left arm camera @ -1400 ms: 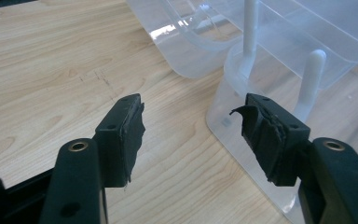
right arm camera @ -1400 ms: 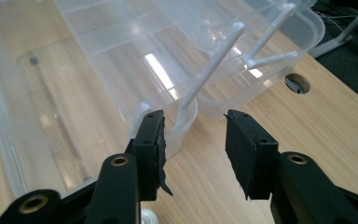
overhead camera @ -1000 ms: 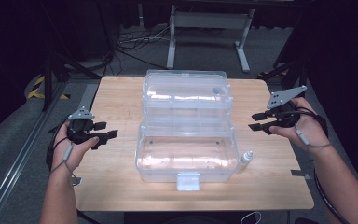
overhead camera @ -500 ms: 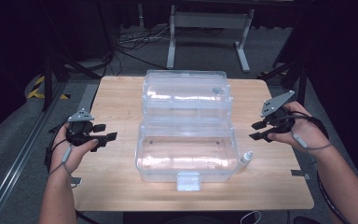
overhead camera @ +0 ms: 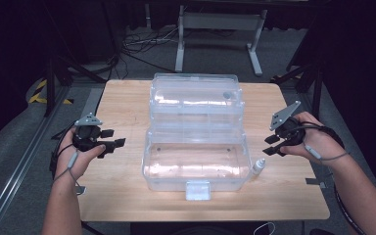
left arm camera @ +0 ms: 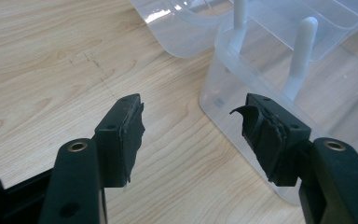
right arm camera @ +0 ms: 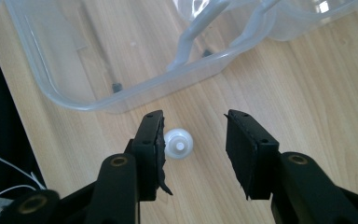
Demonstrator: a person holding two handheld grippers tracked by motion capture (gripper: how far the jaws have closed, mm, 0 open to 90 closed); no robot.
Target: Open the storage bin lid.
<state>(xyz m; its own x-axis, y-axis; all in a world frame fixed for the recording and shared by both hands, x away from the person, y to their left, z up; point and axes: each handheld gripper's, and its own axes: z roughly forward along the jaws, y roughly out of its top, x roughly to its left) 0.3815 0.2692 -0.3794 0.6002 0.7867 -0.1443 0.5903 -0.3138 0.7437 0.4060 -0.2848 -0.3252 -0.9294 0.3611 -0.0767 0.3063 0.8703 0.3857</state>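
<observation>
A: Starting at the left edge of the worktop [overhead camera: 127, 196], what do you see?

B: The left tongs [overhead camera: 111, 141] sit low over the bare wood, well apart from the box, pointing toward it. Their jaws stand wide with nothing between them.

A: And in the middle?

B: A clear plastic box [overhead camera: 196, 166] stands open, its upper trays [overhead camera: 196, 98] swung back toward the far side. In the left gripper view its near corner [left arm camera: 233, 93] lies just beyond the right-hand pad.

A: Then the small thing?

B: A little white bottle [overhead camera: 258, 167] stands upright on the wood, just beside the box's right end.

A: And the right side?

B: The right tongs [overhead camera: 270, 145] hover near the bottle, above and to its right. Their jaws have just been opening and grip nothing; in the right gripper view the bottle's cap [right arm camera: 178, 144] shows between them, close by the left pad.
</observation>
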